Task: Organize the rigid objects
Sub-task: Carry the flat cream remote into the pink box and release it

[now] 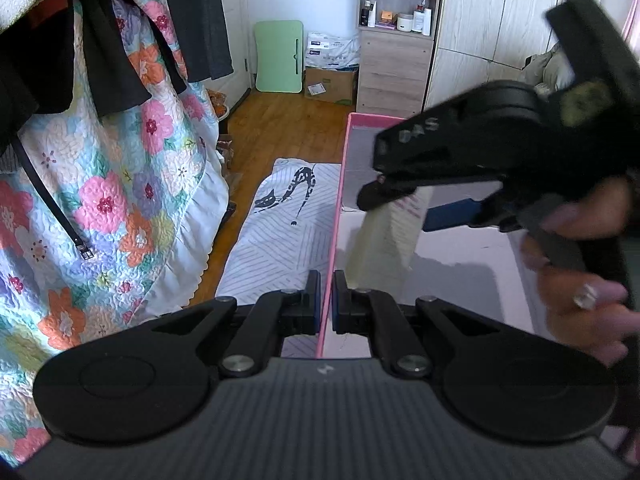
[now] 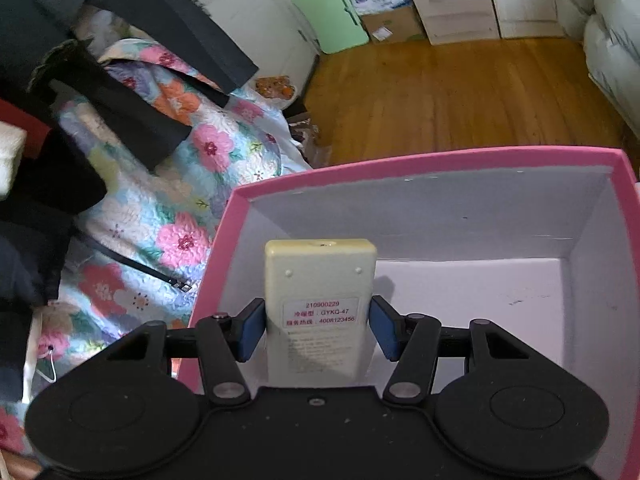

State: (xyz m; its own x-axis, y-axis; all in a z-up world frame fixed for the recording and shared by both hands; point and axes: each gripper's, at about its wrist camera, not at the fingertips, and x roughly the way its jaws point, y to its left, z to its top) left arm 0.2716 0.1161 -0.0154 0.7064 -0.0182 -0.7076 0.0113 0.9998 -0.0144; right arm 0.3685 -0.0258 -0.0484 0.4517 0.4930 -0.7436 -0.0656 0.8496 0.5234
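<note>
A pink box with a white inside is open at the top. My right gripper is shut on a cream remote control, back side up with a red-print label, and holds it inside the box near the left wall. In the left wrist view the remote hangs from the right gripper over the box floor. My left gripper is shut on the pink left wall of the box, one finger on each side.
A bed with a floral quilt and dark clothes lies to the left. A cat-print mat lies on the wooden floor. A green board, cardboard boxes and a shelf cabinet stand at the far wall.
</note>
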